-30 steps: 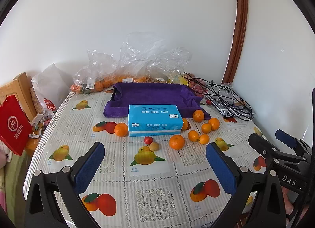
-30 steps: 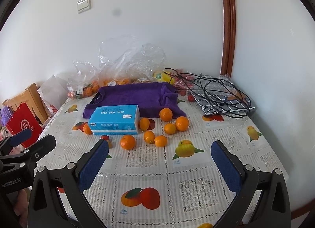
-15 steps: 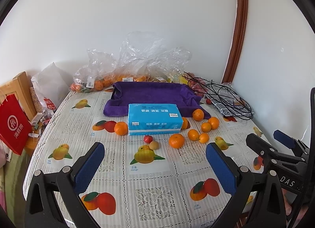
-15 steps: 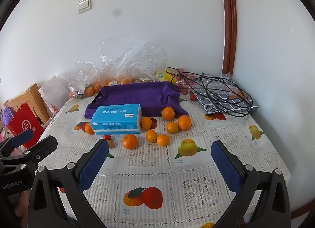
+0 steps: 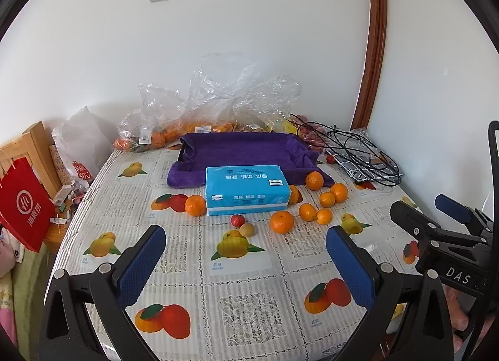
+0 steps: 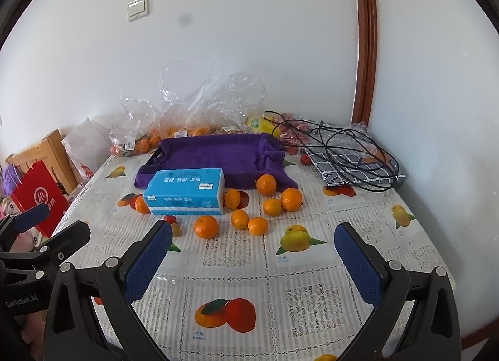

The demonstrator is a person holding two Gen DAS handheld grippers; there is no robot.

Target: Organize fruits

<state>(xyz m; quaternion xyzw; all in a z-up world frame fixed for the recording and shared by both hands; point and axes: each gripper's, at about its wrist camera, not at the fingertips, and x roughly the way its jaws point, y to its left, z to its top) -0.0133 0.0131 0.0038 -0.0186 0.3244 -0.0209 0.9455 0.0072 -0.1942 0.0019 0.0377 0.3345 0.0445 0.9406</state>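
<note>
Both views have crept slightly back from the fruit over the last second, and nothing on the counter [image 5: 249, 304] has shifted. Nearest, the left claw [image 5: 246, 255] hangs wide open and empty above the printed cloth, and the right claw [image 6: 254, 250] is likewise spread wide with nothing between its blue pads [image 6: 148, 259]. Just past the left claw lie a small red fruit [image 5: 237, 220] and a pale yellow one [image 5: 247, 229], touching or nearly so. Right of them sits a large orange [image 5: 281, 221], then a loose scatter of smaller oranges [image 5: 324, 205] reaching toward the cloth's right corner. One more orange [image 5: 195, 205] rests against the left end of the blue tissue box [image 5: 246, 190], which lies flat in front of the tray. Behind the box is that tray, draped in a purple towel [image 5: 243, 150] and holding no fruit. Farther back, clear plastic bags [image 5: 218, 102] of oranges lean at the wall, with black cables [image 5: 352, 148] piled on a checked cloth at the right.
</note>
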